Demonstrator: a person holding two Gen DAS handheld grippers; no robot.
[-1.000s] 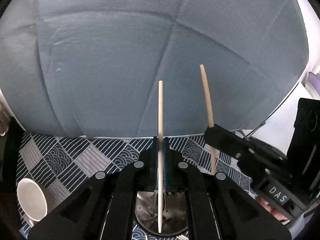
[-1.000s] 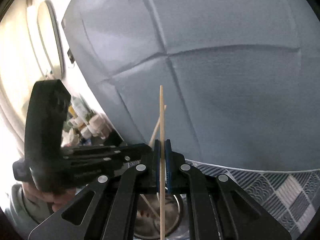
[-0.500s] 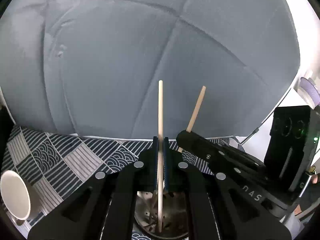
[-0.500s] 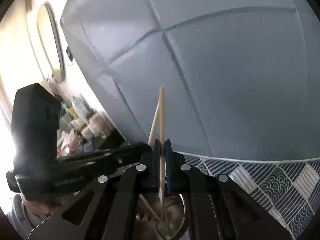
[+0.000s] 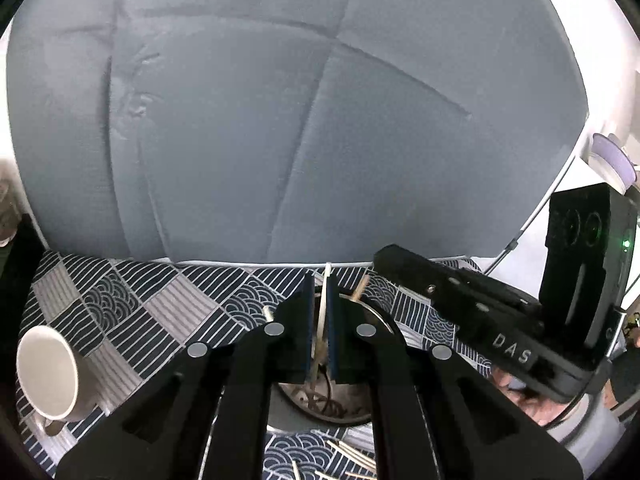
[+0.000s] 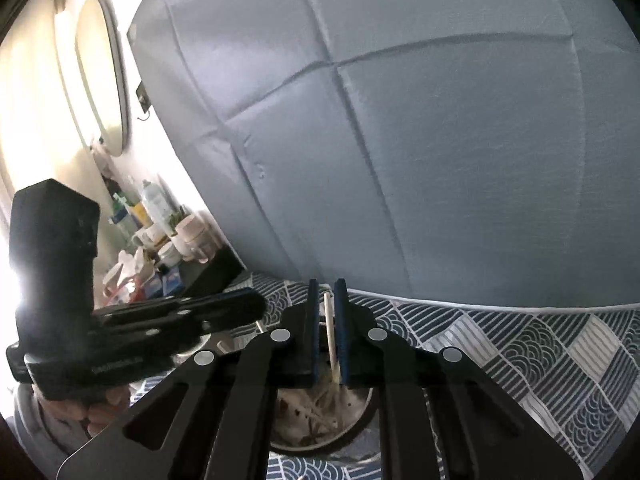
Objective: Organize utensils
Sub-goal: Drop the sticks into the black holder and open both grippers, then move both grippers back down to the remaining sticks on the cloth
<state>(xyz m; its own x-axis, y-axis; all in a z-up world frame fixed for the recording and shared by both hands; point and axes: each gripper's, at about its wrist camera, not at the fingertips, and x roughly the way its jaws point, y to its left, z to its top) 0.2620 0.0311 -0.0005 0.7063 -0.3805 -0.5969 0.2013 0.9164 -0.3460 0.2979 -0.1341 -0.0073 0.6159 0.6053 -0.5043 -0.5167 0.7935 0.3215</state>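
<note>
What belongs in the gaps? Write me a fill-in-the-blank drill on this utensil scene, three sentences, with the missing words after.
1. The left gripper is shut on a thin wooden ____.
2. Right below it stands a round ____ holder with more sticks inside.
3. A white mug lies on its ____ on the patterned tablecloth.
Missing words: chopstick; metal; side.
</note>
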